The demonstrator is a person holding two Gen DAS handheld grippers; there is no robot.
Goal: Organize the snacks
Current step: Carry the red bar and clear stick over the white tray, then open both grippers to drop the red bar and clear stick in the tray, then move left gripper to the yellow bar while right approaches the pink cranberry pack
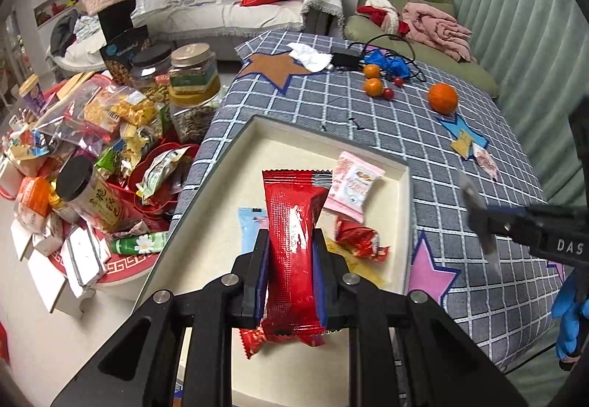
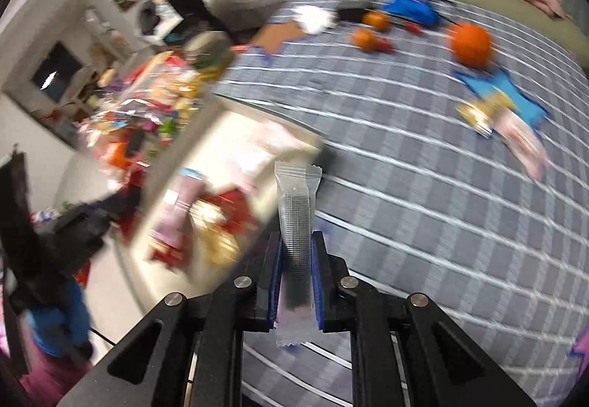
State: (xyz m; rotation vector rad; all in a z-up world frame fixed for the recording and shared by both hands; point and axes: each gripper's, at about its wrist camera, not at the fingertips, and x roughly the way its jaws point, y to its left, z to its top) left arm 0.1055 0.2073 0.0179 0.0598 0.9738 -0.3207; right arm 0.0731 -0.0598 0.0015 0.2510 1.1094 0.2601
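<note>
Left wrist: jaws pinch glossy red wrapper (image 1: 294,252) above cream tray (image 1: 401,223).

We see our right gripper (image 2: 297,252) clamped on a silvery snack packet (image 2: 296,223) held upright above a grey checked tablecloth (image 2: 423,208), with a blurred cream tray (image 2: 176,178) of snacks to its left.

Red packet (image 1: 294,245), silvery packet (image 2: 297,223), cream tray (image 1: 401,223), grey-checked tablecloth (image 1: 368,119).
</note>
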